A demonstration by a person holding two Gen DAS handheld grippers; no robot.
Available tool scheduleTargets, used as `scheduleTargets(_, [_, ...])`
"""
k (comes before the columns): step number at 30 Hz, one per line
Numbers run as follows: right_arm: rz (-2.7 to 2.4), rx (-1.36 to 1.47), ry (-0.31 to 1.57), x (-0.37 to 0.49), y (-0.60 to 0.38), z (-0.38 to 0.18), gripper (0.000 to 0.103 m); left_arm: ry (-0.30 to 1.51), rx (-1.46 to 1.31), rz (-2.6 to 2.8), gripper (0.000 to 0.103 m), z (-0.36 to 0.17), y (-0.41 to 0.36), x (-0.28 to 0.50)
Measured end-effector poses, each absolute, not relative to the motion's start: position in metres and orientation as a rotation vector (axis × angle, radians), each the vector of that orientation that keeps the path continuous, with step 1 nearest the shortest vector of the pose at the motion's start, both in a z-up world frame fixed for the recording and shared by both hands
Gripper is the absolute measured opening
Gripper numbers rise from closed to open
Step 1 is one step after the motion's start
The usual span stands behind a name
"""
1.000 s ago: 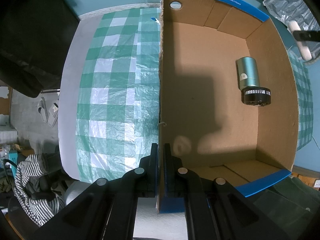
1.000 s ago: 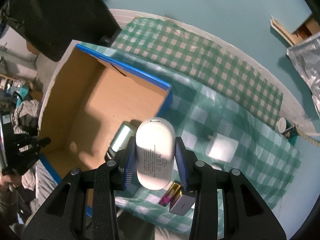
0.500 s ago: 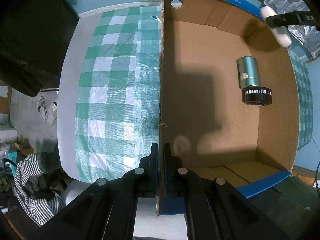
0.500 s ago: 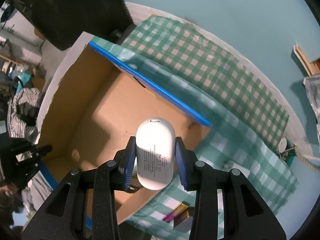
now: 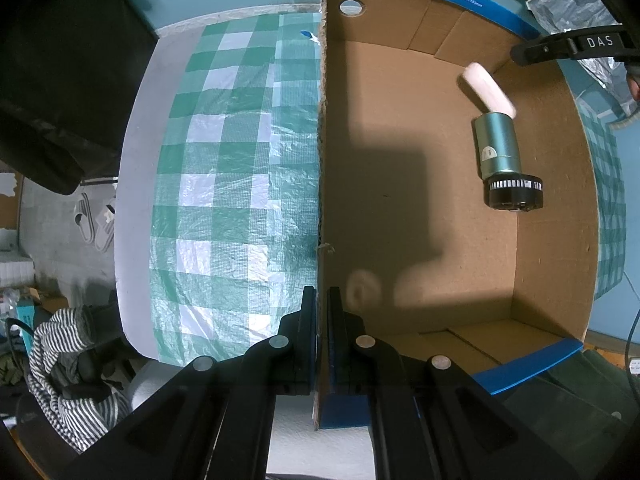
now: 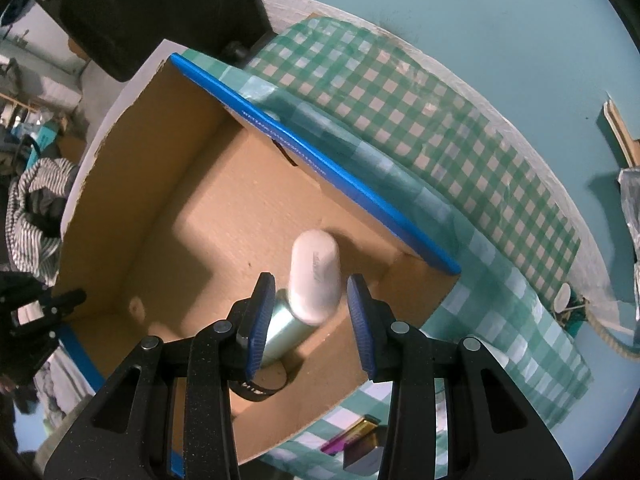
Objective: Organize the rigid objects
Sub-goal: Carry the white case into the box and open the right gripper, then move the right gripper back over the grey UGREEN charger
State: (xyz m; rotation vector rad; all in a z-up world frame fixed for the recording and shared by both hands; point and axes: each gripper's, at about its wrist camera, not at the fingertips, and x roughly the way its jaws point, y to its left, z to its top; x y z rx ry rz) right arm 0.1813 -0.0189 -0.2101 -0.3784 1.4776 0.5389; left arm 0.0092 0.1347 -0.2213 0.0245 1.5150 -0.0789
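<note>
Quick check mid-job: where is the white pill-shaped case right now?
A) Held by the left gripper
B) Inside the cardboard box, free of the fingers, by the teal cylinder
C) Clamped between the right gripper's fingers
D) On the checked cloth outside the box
B: the white case sits inside the cardboard box beside the teal cylinder, with clear gaps to the right gripper's blue fingers.

White capsule case [image 6: 315, 280] inside cardboard box [image 6: 168, 184]

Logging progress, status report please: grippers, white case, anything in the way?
Left gripper shut on the box wall. Right gripper open, clear of the white case. Case inside the box, blurred, by the green cylinder. Nothing blocking.
</note>
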Motion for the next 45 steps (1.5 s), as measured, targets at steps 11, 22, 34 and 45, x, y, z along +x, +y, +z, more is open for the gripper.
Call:
scheduleTargets(11, [0.521,-0.374,1.456,0.176,-0.024,-0.198,0.048,1.511,0.033,-0.082,0.004,-0.22,0.134,0.011])
scheduleTargets(22, [0.513,-0.354,1.408,0.163,-0.034,-0.169,0.057,1.509,0.042,-0.083,0.004,-0.218,0.133,0.01])
scheduleTargets(34, [0.448,-0.305,1.41,0.144,-0.076,-0.15,0.062,1.506,0.052,-0.082,0.004,-0.217,0.133,0.008])
scheduleTargets(45, [0.355,-0.22,1.458,0.121,-0.133,-0.16,0.062,1.504,0.055,-0.082,0.004,-0.217,0.133,0.007])
